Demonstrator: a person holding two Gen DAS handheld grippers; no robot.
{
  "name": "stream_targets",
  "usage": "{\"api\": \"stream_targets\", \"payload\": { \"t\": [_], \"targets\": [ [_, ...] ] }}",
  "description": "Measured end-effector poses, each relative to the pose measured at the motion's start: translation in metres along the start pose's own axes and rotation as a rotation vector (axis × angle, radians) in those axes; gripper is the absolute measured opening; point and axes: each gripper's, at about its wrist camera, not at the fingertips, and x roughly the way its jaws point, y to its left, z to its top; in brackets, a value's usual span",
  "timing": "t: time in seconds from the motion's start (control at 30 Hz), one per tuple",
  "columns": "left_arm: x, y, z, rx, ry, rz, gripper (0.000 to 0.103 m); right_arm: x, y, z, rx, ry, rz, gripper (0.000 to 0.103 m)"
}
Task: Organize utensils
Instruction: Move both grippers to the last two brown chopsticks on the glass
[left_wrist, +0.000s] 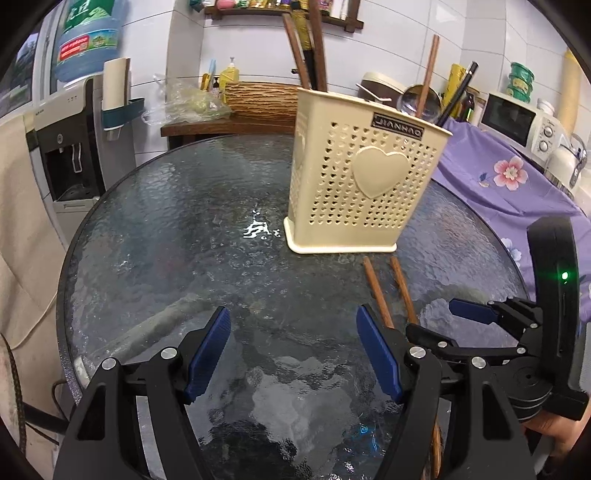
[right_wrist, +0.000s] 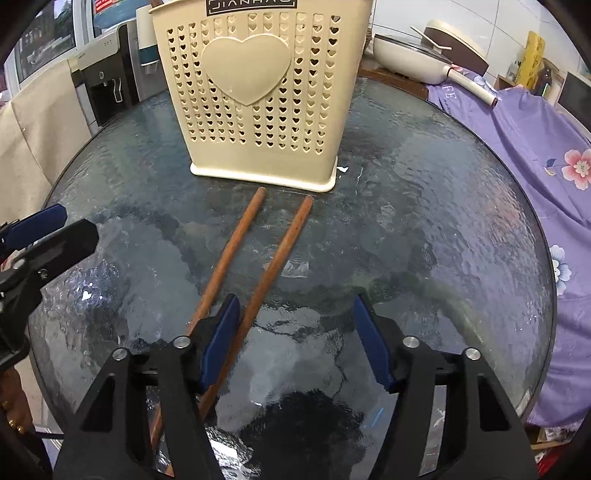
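On the round glass table (right_wrist: 443, 221) stands a cream holder (right_wrist: 258, 92) with heart-shaped holes and a raised heart on its front. Brown chopsticks (left_wrist: 428, 70) already stick up out of its top, seen from the left wrist. Two more chopsticks (right_wrist: 280, 251) lie flat on the glass just in front of the holder's base, side by side with a narrow gap, their far ends near the base but not touching it.

The right gripper (right_wrist: 295, 325) hangs over their near ends with its jaws apart; its left finger sits between the two sticks, so one stick lies inside the jaws and the other outside. The pads press on nothing.

The left gripper (left_wrist: 293, 343) hovers over bare glass beside the sticks, jaws wide apart and empty. A purple flowered cloth (right_wrist: 535, 129) lies beyond the table's right edge.
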Motion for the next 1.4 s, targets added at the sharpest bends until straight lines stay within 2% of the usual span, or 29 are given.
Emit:
{"api": "stream_targets", "payload": {
  "t": [0.3, 0.47, 0.57, 0.9, 1.0, 1.17, 1.4],
  "targets": [
    [0.019, -0.013, 0.004, 0.037, 0.077, -0.060, 0.062, -0.003, -0.018, -0.005, -0.020, 0.008, 0.042, 0.051],
    [0.030, -0.021, 0.008, 0.047, 0.109, -0.100, 0.058, -0.005, -0.034, -0.006, -0.042, 0.018, 0.052, 0.031],
    [0.036, -0.029, 0.009, 0.058, 0.125, -0.115, 0.058, -0.005, -0.039, -0.006, -0.042, 0.020, 0.073, 0.024],
    [0.046, -0.043, 0.008, 0.078, 0.157, -0.123, 0.058, -0.005, -0.039, -0.005, -0.100, 0.023, 0.100, 0.023],
    [0.052, -0.048, 0.009, 0.080, 0.173, -0.129, 0.051, -0.006, -0.041, -0.004, -0.131, 0.034, 0.100, 0.020],
    [0.062, -0.061, 0.011, 0.103, 0.204, -0.136, 0.049, -0.008, -0.047, -0.005, -0.187, 0.055, 0.125, 0.019],
    [0.080, -0.074, 0.020, 0.116, 0.225, -0.104, 0.044, 0.000, -0.071, 0.005, -0.040, 0.073, 0.155, 0.022]
  ]
}}
